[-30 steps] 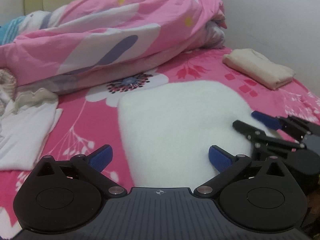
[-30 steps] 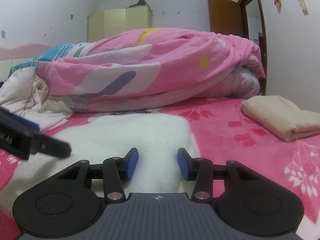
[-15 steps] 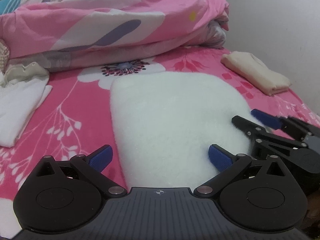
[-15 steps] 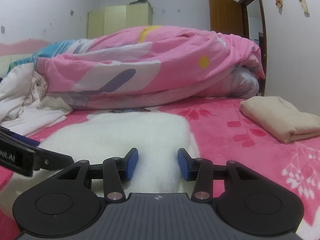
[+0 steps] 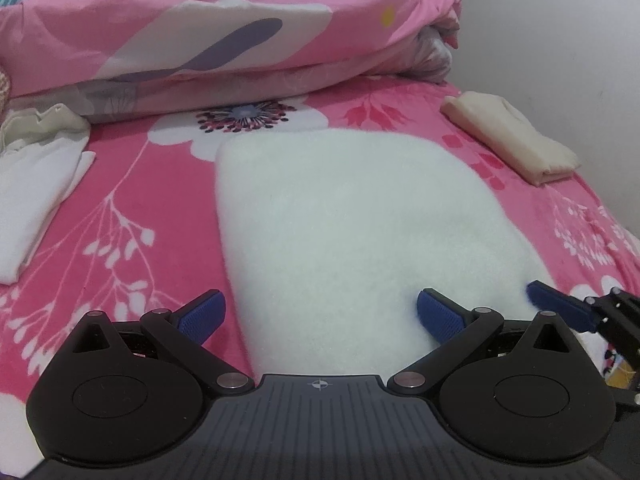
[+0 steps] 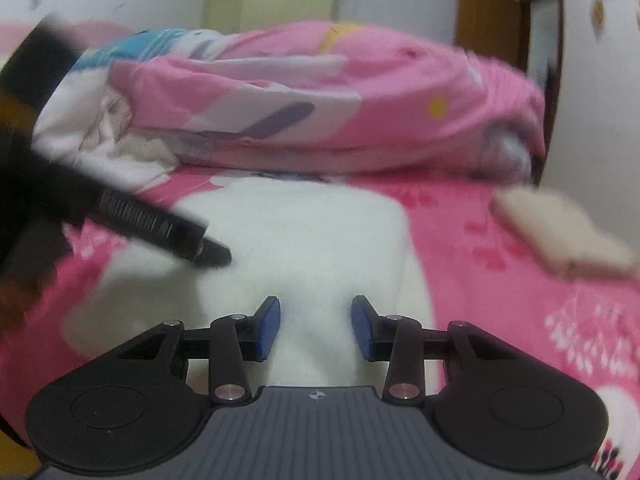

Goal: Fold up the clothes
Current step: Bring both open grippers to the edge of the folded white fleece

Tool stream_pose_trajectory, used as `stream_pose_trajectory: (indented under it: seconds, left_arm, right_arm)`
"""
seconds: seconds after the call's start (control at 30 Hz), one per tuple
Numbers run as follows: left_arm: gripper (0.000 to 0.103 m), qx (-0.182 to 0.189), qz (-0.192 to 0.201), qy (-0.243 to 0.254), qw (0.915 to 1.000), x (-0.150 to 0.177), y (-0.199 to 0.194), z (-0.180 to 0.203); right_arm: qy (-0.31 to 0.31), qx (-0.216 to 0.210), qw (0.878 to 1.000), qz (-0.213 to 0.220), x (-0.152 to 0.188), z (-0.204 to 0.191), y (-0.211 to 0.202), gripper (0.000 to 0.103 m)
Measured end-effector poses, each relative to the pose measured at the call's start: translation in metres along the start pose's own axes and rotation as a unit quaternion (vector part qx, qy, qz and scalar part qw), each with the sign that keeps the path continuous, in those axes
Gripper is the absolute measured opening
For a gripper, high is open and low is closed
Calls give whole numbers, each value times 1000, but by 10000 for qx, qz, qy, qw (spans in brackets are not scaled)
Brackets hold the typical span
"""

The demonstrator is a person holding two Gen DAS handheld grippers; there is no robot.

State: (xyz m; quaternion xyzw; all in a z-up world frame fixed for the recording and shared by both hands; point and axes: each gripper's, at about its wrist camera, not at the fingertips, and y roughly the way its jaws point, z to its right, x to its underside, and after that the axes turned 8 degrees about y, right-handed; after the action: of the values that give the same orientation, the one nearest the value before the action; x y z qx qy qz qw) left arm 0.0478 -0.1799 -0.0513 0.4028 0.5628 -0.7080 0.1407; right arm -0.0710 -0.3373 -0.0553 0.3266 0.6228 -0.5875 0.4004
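Both views are raised since a second ago; the fluffy white rectangular garment (image 5: 352, 232) lies flat, released, both claws gaping empty: left claw (image 5: 320, 314), right claw (image 6: 316, 326).

We see a white fleece garment (image 5: 352, 232), its pile fuzzy and matt, lying on a pink floral bedsheet (image 5: 132, 240) of soft, napped cloth. Behind it the pink quilt (image 5: 224, 28) looks like smooth woven cotton with a faint sheen along its folds. The folded cream cloth (image 5: 516, 140) appears plain and matt, as does the thin white garment (image 5: 32, 196). Our left gripper (image 5: 320, 314) and right gripper (image 6: 316, 328) are matt black plastic with ribbed grey bodies, bright metal pivot pins and textured blue rubbery pads (image 5: 202, 314). The door (image 6: 492, 28) looks like varnished brown wood.
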Motion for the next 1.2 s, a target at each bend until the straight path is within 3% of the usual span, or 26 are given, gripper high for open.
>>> stream_pose_trajectory:
  seconds: [0.23,0.4,0.47,0.53,0.6,0.67,0.73,0.83,0.87,1.0,1.2]
  left_arm:
    - [103,-33,-112,118,9999,-4,-1,2]
    - [103,-134,-149,332,9992,-8,-4,8]
    - [103,-312,-36,561,9979,-12,-14,13]
    - [103,-474,344,794,9951,-17,-29,20]
    - [103,-541,669,1041,9908,-23,-38,27]
    - [103,-504,732,1153,9893,-30,-36,32]
    - [99,-362,576,1131,9912,-36,-25,33]
    - [90,-170,188,1039,9943,-35,-5,30]
    - [82,-126,104,1002,9948,-34,-1,29]
    - [84,-125,45,1074,9941,-28,4,31]
    - [86,-161,-11,1167,9930,-30,7,34]
  right_arm:
    - [191,-74,9997,-119,-20,-10,-25,37]
    - [275,-57,9987,-434,10,-6,-8,35]
    - [393,-78,9981,-475,9,-3,-7,34]
    - [460,-74,9978,-475,8,-2,-7,34]
    - [487,-70,9979,-432,10,-1,-8,34]
    - [585,-60,9974,-425,9,-1,-10,34]
    - [680,-54,9969,-399,6,0,-13,33]
    - [752,-62,9968,-263,-7,2,-22,23]
    - [776,-64,9967,-217,-11,3,-25,22]
    - [895,-60,9960,26,-25,11,-28,22]
    - [759,-77,9965,-329,-17,16,-2,19]
